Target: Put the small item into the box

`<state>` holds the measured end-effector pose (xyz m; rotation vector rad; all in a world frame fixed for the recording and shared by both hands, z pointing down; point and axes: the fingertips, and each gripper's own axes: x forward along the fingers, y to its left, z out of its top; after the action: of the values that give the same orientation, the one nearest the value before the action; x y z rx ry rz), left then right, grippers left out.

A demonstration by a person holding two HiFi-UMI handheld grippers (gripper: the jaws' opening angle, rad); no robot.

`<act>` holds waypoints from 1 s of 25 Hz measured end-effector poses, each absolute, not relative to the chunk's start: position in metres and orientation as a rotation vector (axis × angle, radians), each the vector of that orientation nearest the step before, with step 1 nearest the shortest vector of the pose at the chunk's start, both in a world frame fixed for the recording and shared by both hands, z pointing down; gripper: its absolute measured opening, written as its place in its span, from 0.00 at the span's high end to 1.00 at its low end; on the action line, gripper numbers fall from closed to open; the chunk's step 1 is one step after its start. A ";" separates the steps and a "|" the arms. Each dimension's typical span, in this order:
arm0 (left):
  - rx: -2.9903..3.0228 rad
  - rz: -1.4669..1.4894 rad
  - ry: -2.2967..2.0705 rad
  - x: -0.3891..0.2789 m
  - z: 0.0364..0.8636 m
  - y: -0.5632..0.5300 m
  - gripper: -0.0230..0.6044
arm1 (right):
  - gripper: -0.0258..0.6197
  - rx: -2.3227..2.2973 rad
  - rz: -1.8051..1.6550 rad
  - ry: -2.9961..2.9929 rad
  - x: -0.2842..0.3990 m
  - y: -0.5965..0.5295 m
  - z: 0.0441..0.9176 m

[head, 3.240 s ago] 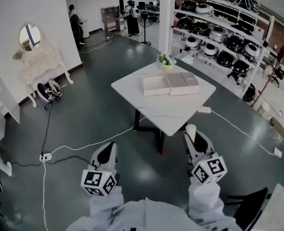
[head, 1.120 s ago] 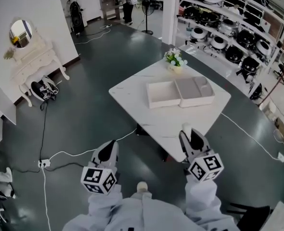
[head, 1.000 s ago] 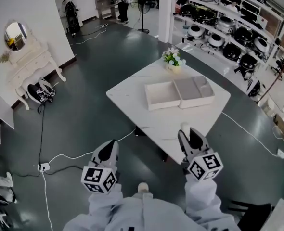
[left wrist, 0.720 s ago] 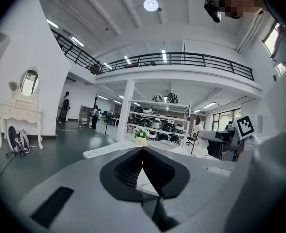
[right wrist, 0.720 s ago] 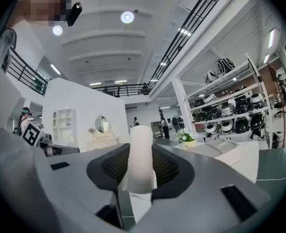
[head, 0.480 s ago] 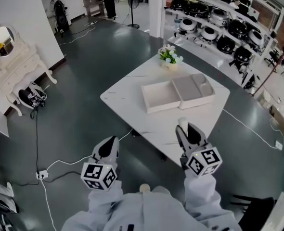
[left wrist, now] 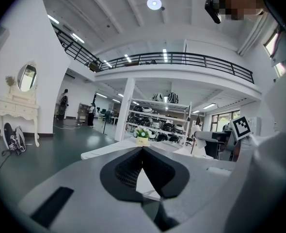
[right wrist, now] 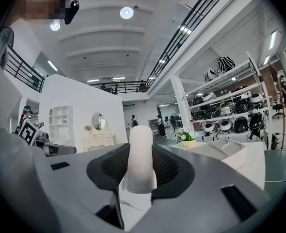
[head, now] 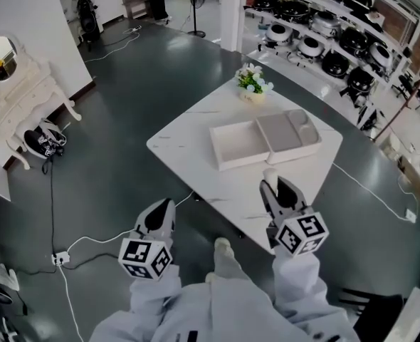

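Right gripper [head: 273, 189]: jaws clamped on small white cylindrical item [right wrist: 140, 154]; had advanced over near edge of white marble table [head: 189, 144]. Open white box [head: 238, 147] lay farther, mid-table. Left gripper [head: 165, 206]: jaws together, empty.

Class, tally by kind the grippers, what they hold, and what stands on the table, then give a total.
Grippers: 2 (left gripper, right gripper)
Small white item: 1
White box: 1
Grey divided tray: 1
Flower pot: 1
Total: 6
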<state>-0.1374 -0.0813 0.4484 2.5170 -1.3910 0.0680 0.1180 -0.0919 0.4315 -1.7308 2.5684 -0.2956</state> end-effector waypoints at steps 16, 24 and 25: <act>2.500 0.064 -1.366 -0.114 0.458 -0.186 0.97 | 0.77 -1.720 -0.340 2.584 0.132 -0.206 0.441; 2.477 0.101 -1.356 -0.105 0.472 -0.223 0.97 | 0.77 -1.715 -0.381 2.598 0.135 -0.250 0.456; 2.472 0.108 -1.355 -0.105 0.474 -0.228 0.97 | 0.77 -1.713 -0.386 2.600 0.135 -0.256 0.458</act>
<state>-0.1048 -0.2275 0.4737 2.4723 -1.3545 0.1081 0.1352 -0.2564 0.4577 -1.7126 2.6003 -0.3860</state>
